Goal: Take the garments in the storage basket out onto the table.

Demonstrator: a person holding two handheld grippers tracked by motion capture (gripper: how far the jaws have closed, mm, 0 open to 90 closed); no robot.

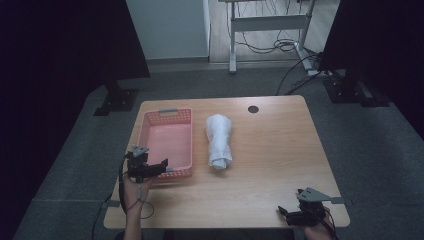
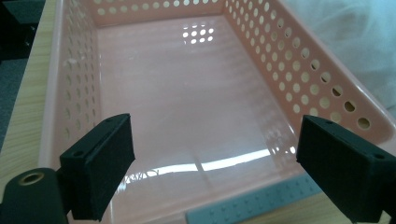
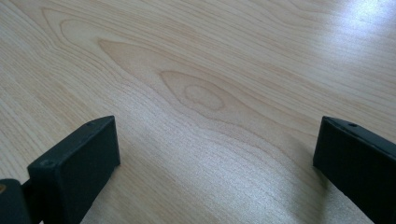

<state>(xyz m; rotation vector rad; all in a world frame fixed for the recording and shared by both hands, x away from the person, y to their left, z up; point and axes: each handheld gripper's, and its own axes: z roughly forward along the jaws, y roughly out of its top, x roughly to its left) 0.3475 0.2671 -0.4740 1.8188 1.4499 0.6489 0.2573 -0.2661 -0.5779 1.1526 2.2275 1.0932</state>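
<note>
Two claws sit at the near edge of the surface (image 1: 260, 170), both spread wide and holding nothing. Your right claw (image 1: 287, 212) rests at the near right corner, over bare wood grain, well apart from everything else. Your left claw (image 1: 160, 165) is at the near end of the pink perforated basket (image 1: 150, 120); in the left gripper view its jaws stand on either side of the near rim, with the grey handle strip (image 2: 252, 205) just below and between them, not yet pinched. The basket is empty, its glossy floor bare. Just beside it, toward the middle of the surface, lies the rolled white towel (image 1: 219, 141), apart from the basket wall and untouched. A judgement on progress: early; the basket remains to be gripped, and the towel probably belongs inside.
</note>
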